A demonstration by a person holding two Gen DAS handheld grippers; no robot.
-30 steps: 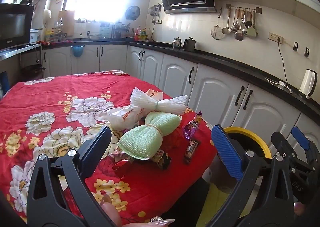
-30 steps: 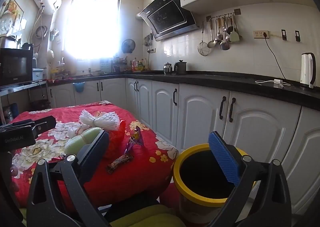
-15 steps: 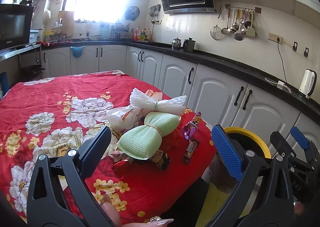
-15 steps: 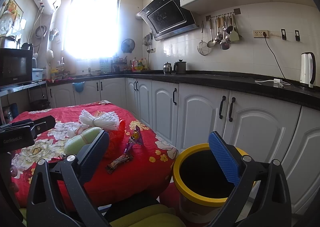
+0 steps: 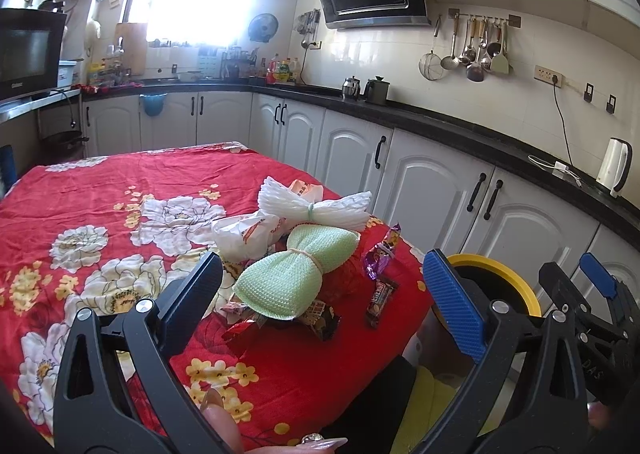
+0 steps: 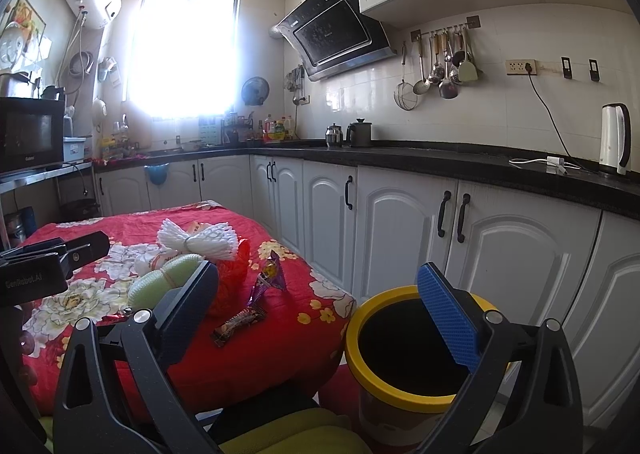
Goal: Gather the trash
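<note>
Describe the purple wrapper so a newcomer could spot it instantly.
Start at the red floral table, then go to its corner nearest the yellow-rimmed bin. The purple wrapper lies just right of the green mesh bundle. It is the only shiny purple piece; the candy bar beside it is dark and flat.

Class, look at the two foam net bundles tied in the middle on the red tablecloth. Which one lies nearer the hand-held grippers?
The pale green foam net bundle lies nearer; the white foam net bundle sits behind it, farther up the red floral tablecloth.
</note>
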